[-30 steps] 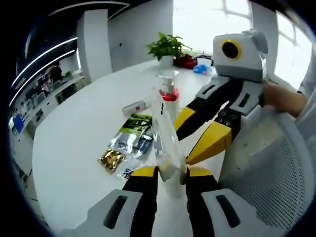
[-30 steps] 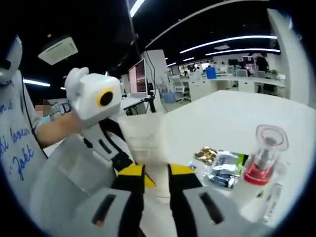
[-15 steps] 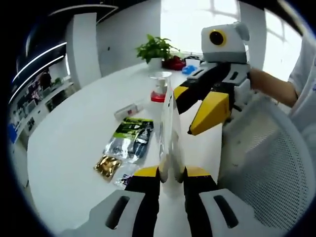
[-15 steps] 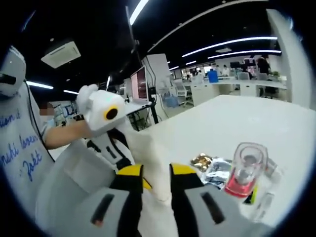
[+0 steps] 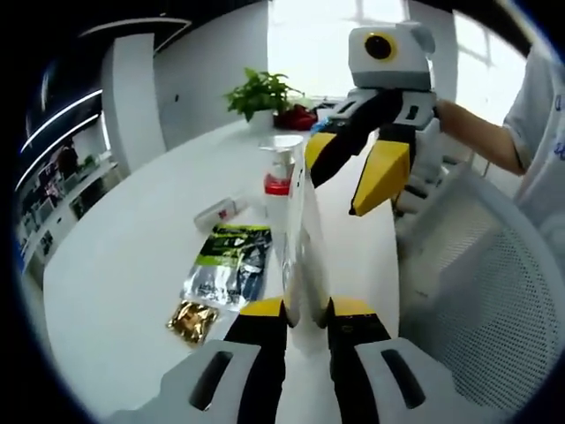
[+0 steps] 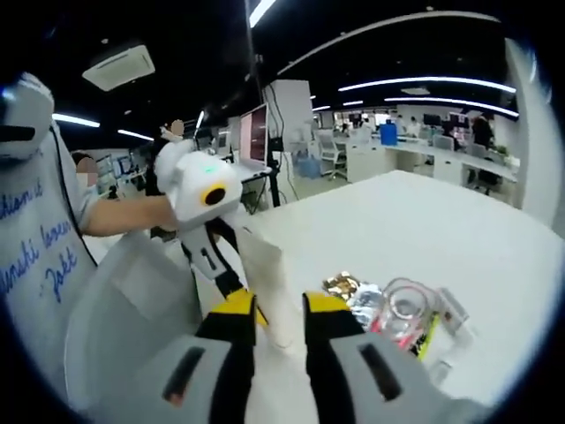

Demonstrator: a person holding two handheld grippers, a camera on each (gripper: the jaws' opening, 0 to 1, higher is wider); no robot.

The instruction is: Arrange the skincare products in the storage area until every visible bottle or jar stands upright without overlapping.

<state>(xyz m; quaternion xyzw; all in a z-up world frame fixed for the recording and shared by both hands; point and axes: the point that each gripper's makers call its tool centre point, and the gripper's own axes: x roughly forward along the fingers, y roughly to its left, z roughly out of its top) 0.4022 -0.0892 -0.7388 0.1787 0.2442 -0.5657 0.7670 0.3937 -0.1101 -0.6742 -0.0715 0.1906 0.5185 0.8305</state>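
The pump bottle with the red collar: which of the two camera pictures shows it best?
The left gripper view. There the pump bottle stands upright on the white table, seen from the side, pump head and red collar clear. In the right gripper view the pump bottle is seen from above, blurred near the edge.

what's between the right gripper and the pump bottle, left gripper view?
The clear pouch held in the left gripper stands between the right gripper and the pump bottle, edge-on.

pump bottle [image 5: 279, 181] behind sachets [image 5: 228, 265]
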